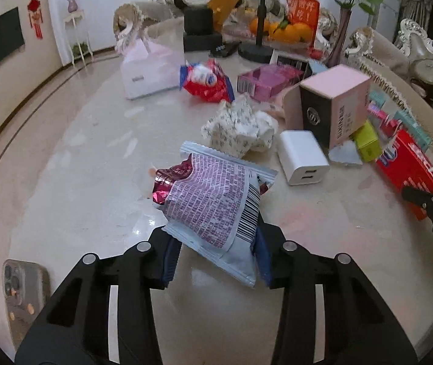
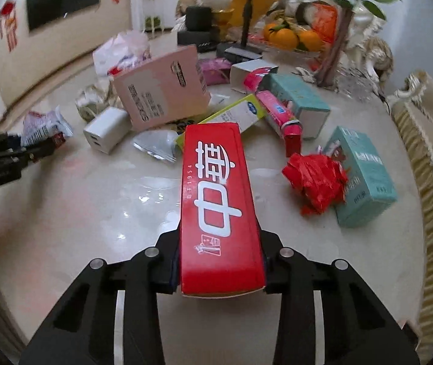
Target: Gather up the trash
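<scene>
My left gripper (image 1: 216, 258) is shut on a pale snack wrapper (image 1: 216, 200) with purple print and a barcode, its near end pinched between the blue pads. The same wrapper (image 2: 41, 126) shows small at the left of the right wrist view, held by the left gripper (image 2: 38, 149). My right gripper (image 2: 219, 261) is shut on a long red box (image 2: 216, 200) with white characters, pointing away over the marble table (image 2: 79, 213). That red box (image 1: 411, 170) appears at the right edge of the left wrist view, with the right gripper's fingers (image 1: 426, 202) on it.
Other litter lies on the table: a crumpled patterned paper (image 1: 237, 127), a red-blue snack bag (image 1: 207, 80), a white charger (image 1: 303, 156), a pink box (image 1: 338, 103), teal boxes (image 2: 362, 176), a crumpled red wrapper (image 2: 316, 179). A phone (image 1: 24, 292) lies near left. Fruit (image 1: 289, 30) and a vase (image 1: 342, 35) stand behind.
</scene>
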